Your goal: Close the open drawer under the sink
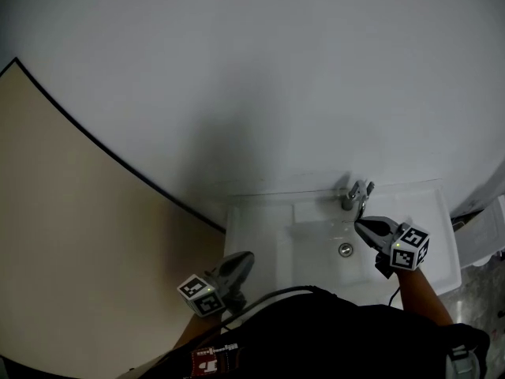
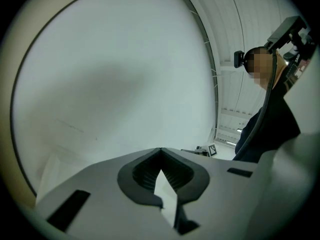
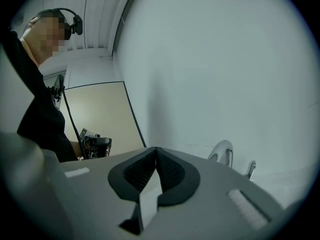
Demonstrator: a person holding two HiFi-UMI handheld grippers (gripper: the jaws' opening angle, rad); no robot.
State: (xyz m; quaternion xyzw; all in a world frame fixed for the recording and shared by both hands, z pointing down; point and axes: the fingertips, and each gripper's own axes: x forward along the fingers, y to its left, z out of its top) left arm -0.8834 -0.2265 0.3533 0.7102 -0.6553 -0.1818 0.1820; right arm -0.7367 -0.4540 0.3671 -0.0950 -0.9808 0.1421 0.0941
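No drawer shows in any view; the space under the sink is hidden by the person's dark clothing. The white sink (image 1: 260,215) stands against the wall, with a chrome faucet (image 1: 355,194) at its back. My right gripper (image 1: 359,226) hovers over the basin just in front of the faucet (image 3: 222,151), its jaws shut on nothing (image 3: 155,148). My left gripper (image 1: 248,255) is by the sink's front left corner and points at the wall. Its tips also meet with nothing between them (image 2: 160,149).
A plain white wall (image 1: 276,77) fills the space ahead. A beige panel (image 1: 71,235) with a dark edge lies to the left. The drain (image 1: 346,249) sits in the basin under the right gripper. White objects (image 1: 485,235) stand right of the sink.
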